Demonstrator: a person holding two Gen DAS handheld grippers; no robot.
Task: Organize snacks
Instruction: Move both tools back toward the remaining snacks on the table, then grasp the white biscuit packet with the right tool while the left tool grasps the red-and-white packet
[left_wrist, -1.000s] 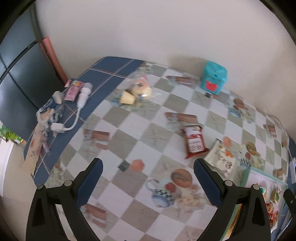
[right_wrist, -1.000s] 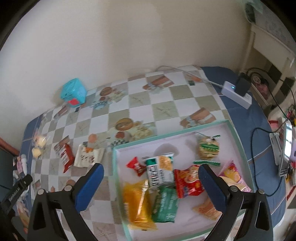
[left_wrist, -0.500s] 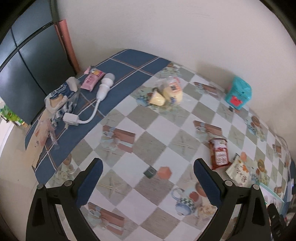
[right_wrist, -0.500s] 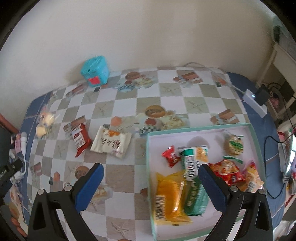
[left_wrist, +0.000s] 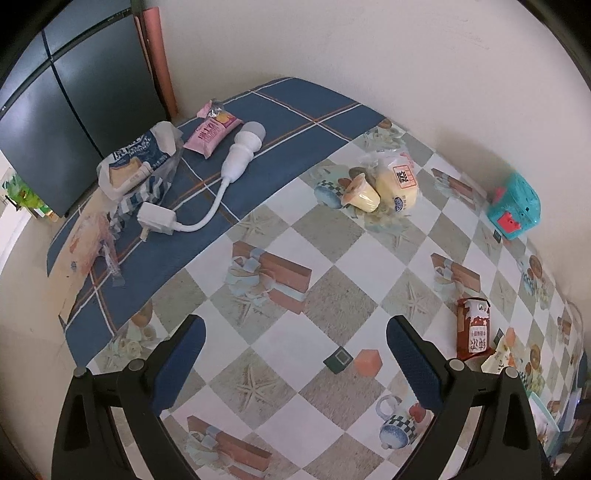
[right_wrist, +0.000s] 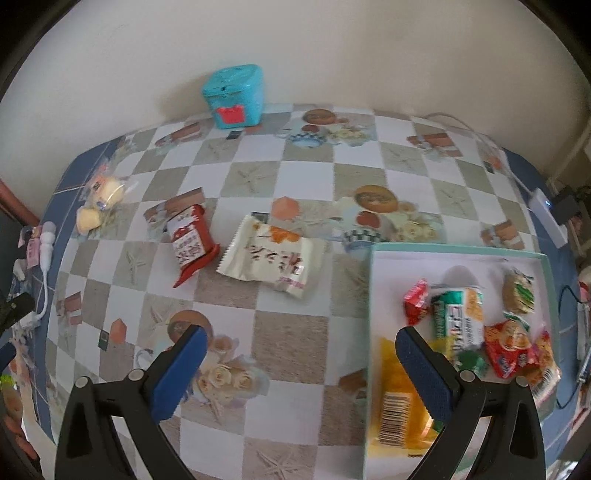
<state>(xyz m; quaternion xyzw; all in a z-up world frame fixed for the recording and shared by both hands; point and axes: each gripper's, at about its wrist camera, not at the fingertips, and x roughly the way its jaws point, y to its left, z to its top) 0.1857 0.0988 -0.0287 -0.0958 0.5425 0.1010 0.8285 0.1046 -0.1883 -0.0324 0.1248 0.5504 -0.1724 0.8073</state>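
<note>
My right gripper (right_wrist: 297, 360) is open and empty above the table, its right finger over the left edge of a teal-rimmed tray (right_wrist: 458, 249) that holds several snack packs. To the tray's left lie a cream packet (right_wrist: 273, 256) and a red packet (right_wrist: 190, 242). A clear bag with a yellow bun (right_wrist: 101, 194) and a small yellow cup snack sits at the far left. My left gripper (left_wrist: 295, 360) is open and empty over the checked tablecloth. Ahead of it lie the yellow bun bag (left_wrist: 399, 181), the cup snack (left_wrist: 362, 194), a pink packet (left_wrist: 214, 133) and the red packet (left_wrist: 474, 328).
A teal toy box (right_wrist: 234, 96) stands by the wall. A white charger with its cable (left_wrist: 229, 173) and a blue-and-white bag (left_wrist: 138, 162) lie on the blue cloth at the table's left end. A dark cabinet (left_wrist: 66, 96) stands beyond. A white power strip (right_wrist: 548, 214) sits at the right edge.
Both grippers swung left: the left view now takes in the table's left end, and the tray has slid toward the right in the right view. Both stayed open and empty.
</note>
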